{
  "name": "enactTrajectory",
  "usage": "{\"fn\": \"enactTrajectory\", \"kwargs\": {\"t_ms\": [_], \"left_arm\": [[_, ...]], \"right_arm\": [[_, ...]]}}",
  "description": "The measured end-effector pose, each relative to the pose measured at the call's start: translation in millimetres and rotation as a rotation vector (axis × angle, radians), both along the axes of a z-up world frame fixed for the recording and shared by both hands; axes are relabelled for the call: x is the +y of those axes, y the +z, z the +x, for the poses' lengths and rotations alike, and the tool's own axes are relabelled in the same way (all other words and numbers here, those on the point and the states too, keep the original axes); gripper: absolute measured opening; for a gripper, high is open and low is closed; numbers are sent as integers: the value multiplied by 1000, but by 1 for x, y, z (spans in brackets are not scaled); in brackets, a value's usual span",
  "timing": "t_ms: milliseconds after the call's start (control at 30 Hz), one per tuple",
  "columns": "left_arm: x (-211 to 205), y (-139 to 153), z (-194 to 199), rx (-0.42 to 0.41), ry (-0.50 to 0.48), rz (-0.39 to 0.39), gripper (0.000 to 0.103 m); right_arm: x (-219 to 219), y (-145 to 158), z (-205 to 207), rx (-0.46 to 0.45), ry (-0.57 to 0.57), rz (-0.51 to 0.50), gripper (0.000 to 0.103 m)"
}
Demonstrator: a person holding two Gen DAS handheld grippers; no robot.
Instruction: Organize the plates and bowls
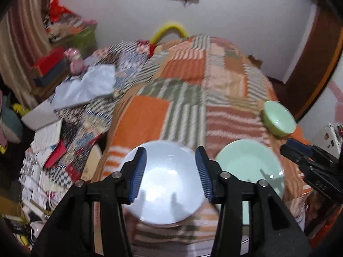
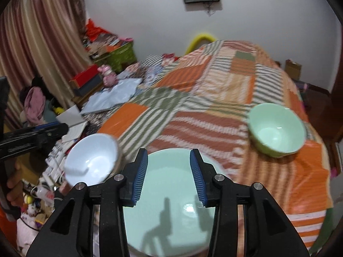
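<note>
A pale blue bowl [image 1: 165, 182] sits on the patchwork bedspread [image 1: 182, 68] near its front edge. My left gripper [image 1: 170, 156] hovers over it, open, its blue pads [image 1: 139, 171] clear of the rim. Beside the bowl on the right lies a mint green plate [image 1: 248, 167], and a green bowl [image 1: 278, 117] stands farther back. In the right wrist view my right gripper [image 2: 169, 154] is open above the mint plate [image 2: 169, 203], holding nothing. The pale blue bowl [image 2: 92, 160] is to its left, the green bowl [image 2: 276, 128] to its right.
The bed's left side is cluttered with papers and books [image 1: 47, 141] and a grey plastic bag [image 1: 90, 85]. A pink figurine [image 2: 108, 77] and red box [image 2: 85, 78] stand by the curtain. A hand [image 2: 12, 184] holds the left gripper [image 2: 42, 132].
</note>
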State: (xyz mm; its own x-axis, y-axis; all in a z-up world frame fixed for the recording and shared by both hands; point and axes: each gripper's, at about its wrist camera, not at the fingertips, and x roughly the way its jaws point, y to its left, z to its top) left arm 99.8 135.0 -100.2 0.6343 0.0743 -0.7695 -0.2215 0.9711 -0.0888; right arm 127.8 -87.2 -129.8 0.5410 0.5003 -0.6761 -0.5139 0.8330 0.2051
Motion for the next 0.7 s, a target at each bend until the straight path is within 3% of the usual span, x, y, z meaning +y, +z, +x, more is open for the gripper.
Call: {"fn": "enactTrajectory", "kwargs": {"t_ms": [200, 700], "left_arm": [[-47, 17, 24, -63, -98, 32, 63], [-135, 6, 107, -32, -265, 19, 66]], "right_arm": [[-45, 5, 17, -11, -100, 0, 40], [-122, -8, 56, 17, -280, -16, 43]]}}
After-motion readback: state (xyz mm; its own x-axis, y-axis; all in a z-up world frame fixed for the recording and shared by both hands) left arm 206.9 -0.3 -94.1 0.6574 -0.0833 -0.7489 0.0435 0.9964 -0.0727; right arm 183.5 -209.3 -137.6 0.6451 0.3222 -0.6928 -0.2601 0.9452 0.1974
